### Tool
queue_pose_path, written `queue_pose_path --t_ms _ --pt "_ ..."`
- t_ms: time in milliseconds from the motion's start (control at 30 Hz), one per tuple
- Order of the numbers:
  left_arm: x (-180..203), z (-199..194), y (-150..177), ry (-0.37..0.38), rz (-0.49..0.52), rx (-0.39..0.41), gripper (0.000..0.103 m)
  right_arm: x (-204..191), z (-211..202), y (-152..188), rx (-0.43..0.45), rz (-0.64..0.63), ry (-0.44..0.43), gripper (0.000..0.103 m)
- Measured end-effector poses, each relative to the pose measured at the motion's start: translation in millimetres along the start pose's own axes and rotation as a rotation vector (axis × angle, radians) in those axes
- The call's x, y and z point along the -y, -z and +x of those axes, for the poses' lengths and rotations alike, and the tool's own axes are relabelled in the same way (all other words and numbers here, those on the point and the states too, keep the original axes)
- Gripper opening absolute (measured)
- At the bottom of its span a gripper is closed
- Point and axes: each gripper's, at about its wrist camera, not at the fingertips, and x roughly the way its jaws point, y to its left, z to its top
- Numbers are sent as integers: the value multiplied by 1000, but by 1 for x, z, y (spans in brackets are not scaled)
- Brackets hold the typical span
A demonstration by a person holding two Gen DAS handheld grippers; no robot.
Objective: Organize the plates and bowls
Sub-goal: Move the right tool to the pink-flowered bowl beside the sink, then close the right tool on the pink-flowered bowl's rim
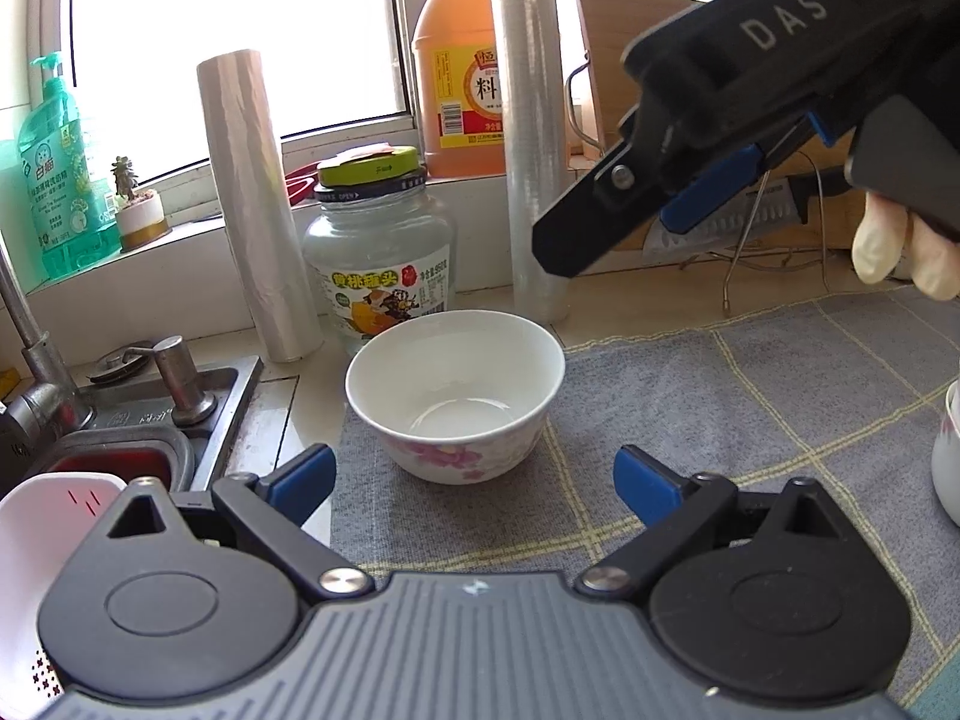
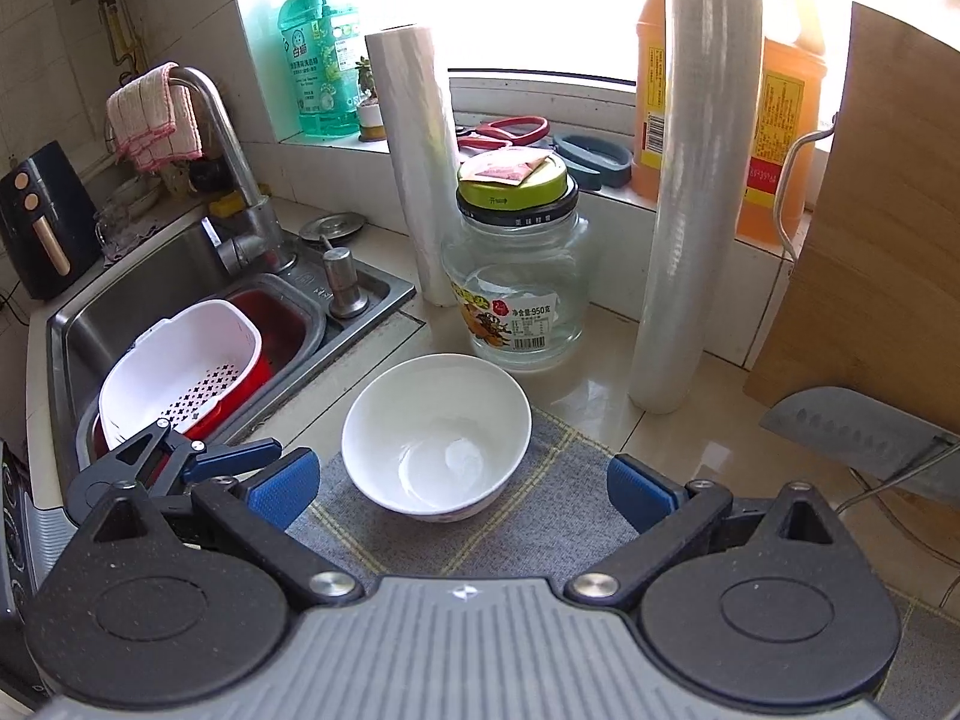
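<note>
White bowl [image 1: 455, 393] with pink flowers, upright, empty, on grey cloth [image 1: 690, 420], both tools released.

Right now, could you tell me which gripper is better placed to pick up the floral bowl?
Probably the left gripper: its open jaws sit level with the floral bowl, while the right gripper hovers above.

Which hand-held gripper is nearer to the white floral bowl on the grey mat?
Left, it seems. The left hand-held gripper sits low just in front of the bowl, open. The right hand-held gripper, also open, hangs above and to the bowl's right.
</note>
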Motion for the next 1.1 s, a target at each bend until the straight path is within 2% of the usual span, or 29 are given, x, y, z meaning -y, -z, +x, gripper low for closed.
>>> queue_pose_path --t_ms 133,400,633,1100 --pt "-4 9 2 -5 -12 -15 99 -1 13 -3 -23 -12 -30 103" --pt "-8 31 5 -13 -15 -34 99 -8 43 -10 -48 -95 -21 103" --pt "-9 45 3 -16 -13 -40 99 1 66 -16 -81 -57 -74 103" --pt "-9 60 -1 -8 -18 -33 99 6 101 -28 -126 -52 -106 100"
